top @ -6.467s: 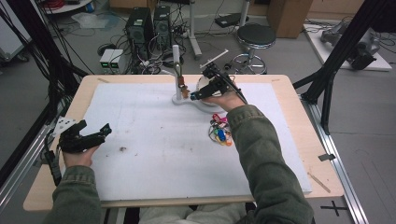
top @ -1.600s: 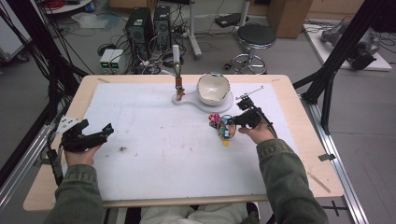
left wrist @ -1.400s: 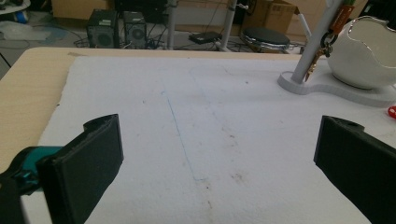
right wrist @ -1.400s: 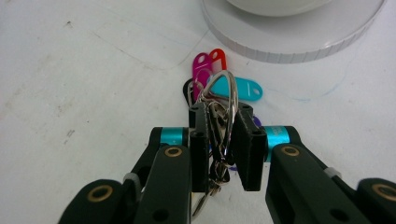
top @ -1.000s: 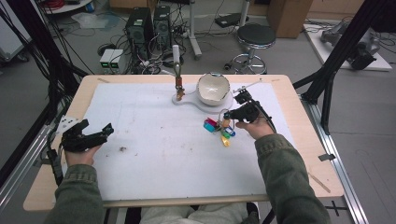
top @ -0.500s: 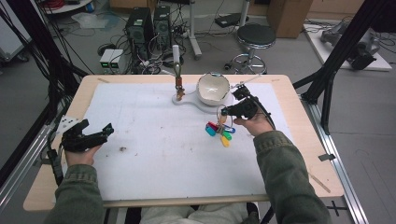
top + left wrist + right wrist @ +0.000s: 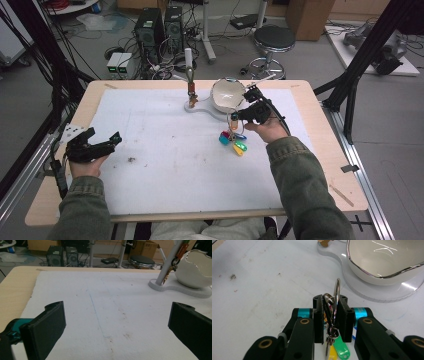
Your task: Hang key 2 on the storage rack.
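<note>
Right gripper (image 7: 330,312) is clamped on the key ring (image 7: 336,296) of a key bunch; coloured tags (image 7: 234,141) dangle below it, just off the white mat (image 7: 165,165). Ring stands upright, edge-on toward the bowl (image 7: 227,94). The stand's post (image 7: 189,75) is beyond and left. Left gripper (image 7: 102,145) rests wide open, empty, well apart.

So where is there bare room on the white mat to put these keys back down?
Bare mat runs between the left gripper and the key bunch held in the right gripper. It is crowded at the far edge around the white bowl and hook stand.
</note>
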A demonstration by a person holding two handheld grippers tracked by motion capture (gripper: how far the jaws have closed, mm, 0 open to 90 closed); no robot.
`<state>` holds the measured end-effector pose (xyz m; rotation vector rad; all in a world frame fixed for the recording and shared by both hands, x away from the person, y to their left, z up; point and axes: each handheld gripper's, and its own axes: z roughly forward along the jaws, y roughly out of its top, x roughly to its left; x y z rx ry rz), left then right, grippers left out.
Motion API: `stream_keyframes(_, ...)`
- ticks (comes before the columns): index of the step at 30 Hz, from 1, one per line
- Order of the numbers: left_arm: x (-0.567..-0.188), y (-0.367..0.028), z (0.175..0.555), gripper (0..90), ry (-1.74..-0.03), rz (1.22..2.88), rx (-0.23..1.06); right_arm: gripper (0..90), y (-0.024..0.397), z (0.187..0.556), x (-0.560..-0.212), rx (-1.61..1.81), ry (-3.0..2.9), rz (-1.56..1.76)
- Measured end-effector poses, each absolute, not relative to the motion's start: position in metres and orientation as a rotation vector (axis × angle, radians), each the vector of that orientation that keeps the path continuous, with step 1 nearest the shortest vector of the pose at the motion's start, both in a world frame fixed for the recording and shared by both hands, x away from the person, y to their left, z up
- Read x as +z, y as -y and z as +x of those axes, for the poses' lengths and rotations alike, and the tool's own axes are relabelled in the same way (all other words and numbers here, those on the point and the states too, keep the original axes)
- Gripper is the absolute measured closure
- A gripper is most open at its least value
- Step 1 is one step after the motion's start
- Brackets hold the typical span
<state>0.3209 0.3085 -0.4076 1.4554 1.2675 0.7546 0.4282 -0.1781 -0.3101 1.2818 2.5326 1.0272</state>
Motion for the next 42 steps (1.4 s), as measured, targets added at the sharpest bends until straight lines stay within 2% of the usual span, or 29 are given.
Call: stream_keyframes(42,-0.408,-0.308,0.323,1.8,-1.258,1.453,0.747,77.6,0.135,0.425,-0.263,1.177,-2.511,1.229)
